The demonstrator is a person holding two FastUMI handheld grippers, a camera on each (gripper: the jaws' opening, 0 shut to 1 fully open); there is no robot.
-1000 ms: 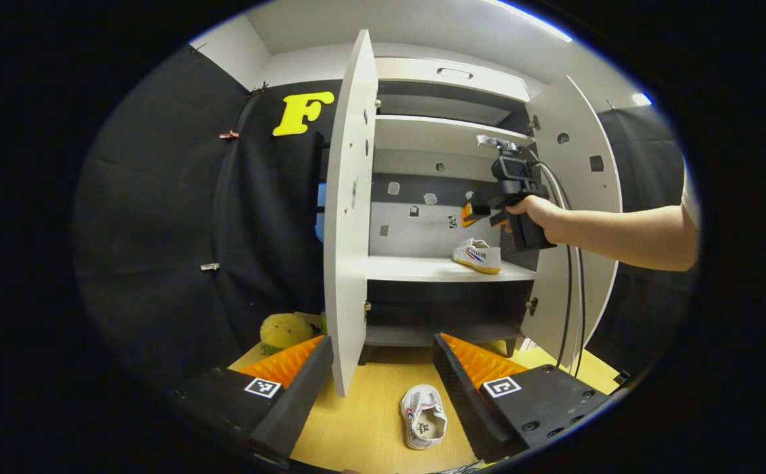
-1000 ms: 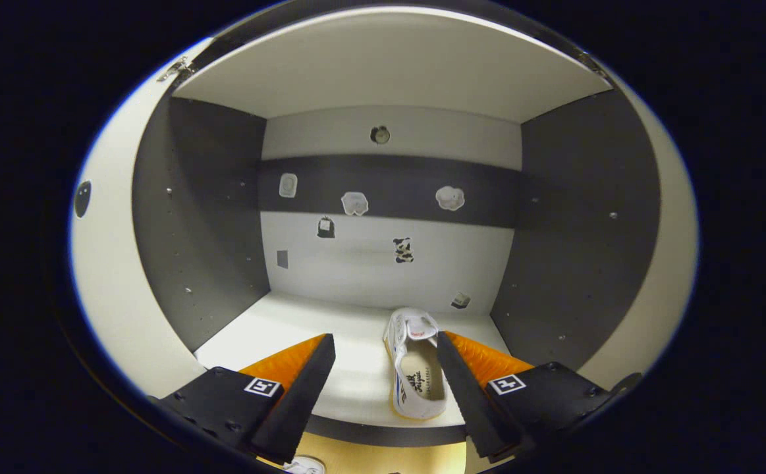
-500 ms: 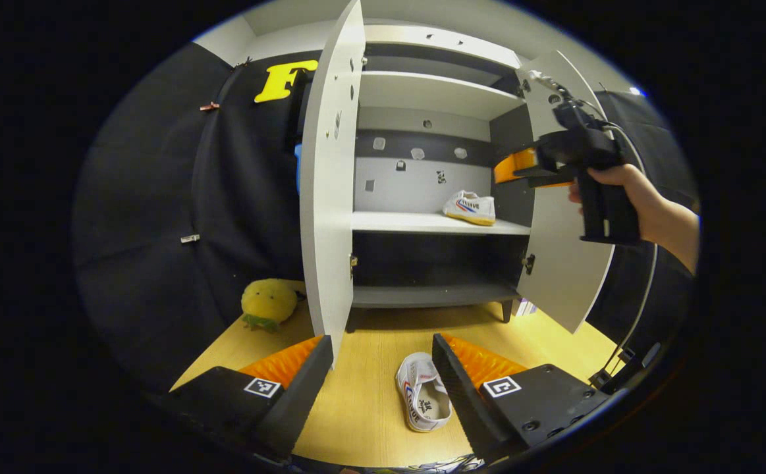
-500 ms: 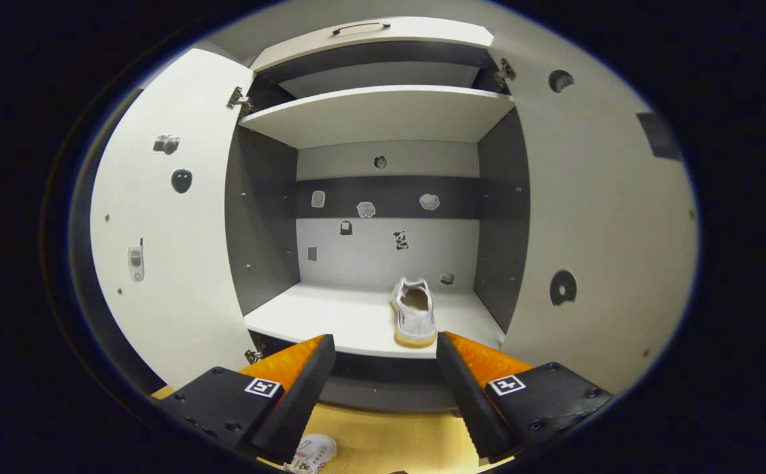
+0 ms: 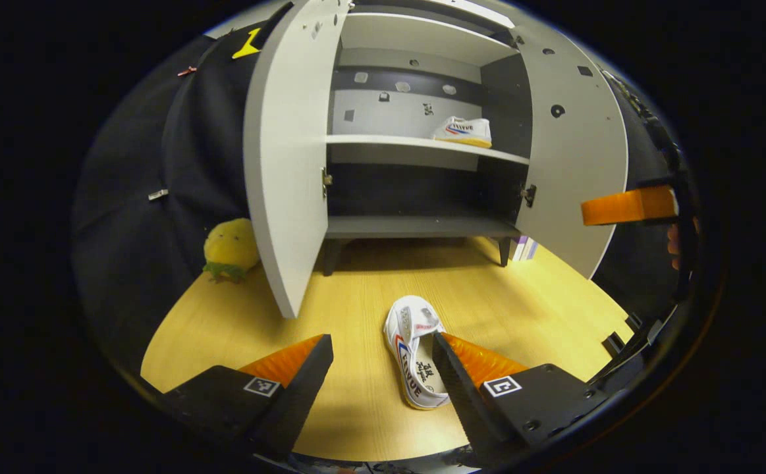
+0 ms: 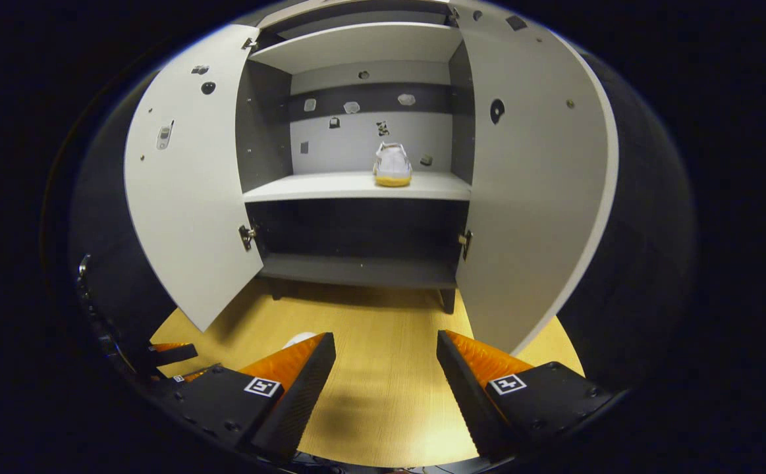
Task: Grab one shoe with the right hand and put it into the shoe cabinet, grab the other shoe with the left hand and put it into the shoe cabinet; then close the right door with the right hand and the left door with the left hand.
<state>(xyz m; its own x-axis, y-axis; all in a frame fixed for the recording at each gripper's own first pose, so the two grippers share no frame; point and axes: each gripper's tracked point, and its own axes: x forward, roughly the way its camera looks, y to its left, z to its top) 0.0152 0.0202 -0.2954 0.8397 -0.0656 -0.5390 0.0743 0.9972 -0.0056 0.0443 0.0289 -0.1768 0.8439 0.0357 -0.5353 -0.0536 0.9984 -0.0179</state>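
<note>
Yellow plush toy (image 5: 231, 247) beside left door (image 5: 284, 164).

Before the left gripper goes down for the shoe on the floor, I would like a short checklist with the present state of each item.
1. Left gripper open: ok, its jaws stand wide apart.
2. Floor shoe between the jaws: not ok, it lies against the right-hand finger, off centre.
3. Shoe upright: ok, sole down, opening up.
4. Left door and right door open: ok.
5. Room on the shelf beside the first shoe: ok.
6. Right gripper out of the way: ok, open and back from the cabinet.
</note>
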